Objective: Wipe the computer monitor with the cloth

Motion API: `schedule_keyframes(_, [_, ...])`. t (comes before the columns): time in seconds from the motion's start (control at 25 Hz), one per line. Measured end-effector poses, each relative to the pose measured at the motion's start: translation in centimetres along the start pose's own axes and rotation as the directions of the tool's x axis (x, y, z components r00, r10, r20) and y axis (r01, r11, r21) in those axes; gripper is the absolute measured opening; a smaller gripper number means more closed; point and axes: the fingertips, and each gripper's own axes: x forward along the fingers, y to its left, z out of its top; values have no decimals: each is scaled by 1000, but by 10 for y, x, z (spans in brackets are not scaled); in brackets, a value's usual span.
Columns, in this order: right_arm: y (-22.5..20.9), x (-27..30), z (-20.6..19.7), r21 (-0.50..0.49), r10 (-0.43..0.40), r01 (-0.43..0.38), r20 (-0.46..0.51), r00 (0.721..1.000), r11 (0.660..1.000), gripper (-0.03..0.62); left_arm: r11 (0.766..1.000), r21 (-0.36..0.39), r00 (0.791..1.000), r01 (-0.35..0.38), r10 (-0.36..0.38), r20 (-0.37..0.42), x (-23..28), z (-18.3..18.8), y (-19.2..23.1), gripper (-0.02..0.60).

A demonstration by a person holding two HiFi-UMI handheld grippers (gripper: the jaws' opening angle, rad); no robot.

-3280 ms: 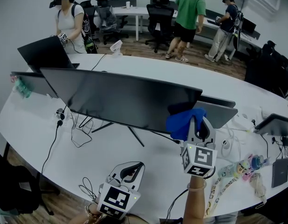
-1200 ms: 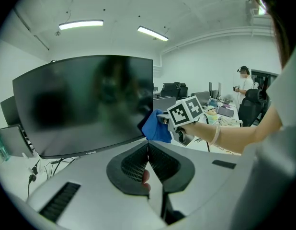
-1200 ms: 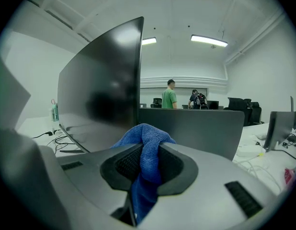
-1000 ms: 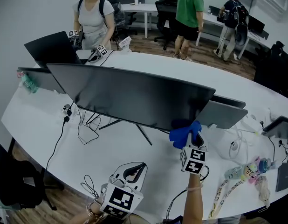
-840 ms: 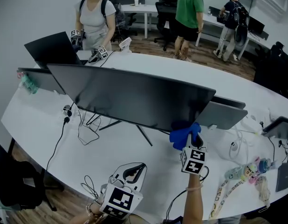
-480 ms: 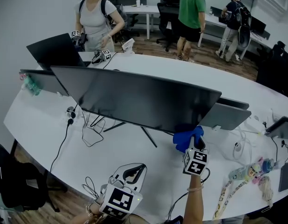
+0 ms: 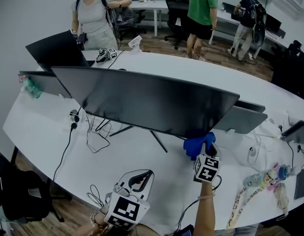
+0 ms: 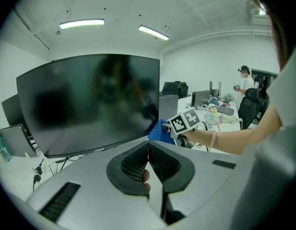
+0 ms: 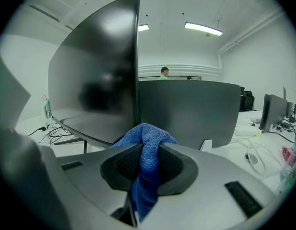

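Our right gripper is clamped on the blue cloth, which sits at the monitor's lower right corner; we cannot tell if they touch. Our left gripper is closed and empty, near us over the table. We judge that most of the screen is left to wipe.
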Motion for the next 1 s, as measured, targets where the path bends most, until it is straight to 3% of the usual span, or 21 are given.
schedule_keyframes(0.36, [-1,4,-16,36,-26,27,-36,999,999,72,1000,28,1000,-12,13,-9,-5,-6,8,9])
schedule_keyframes(0.6, [-1,7,-27,61,-37,41,-61,997,997,72,1000,-19,1000,-12,12,24,-8,-3,11,9])
schedule_keyframes(1.0, [4,9,-38,107,-69,79,-99,993,991,72,1000,-7,1000,1,-1,24,-18,-5,22,9])
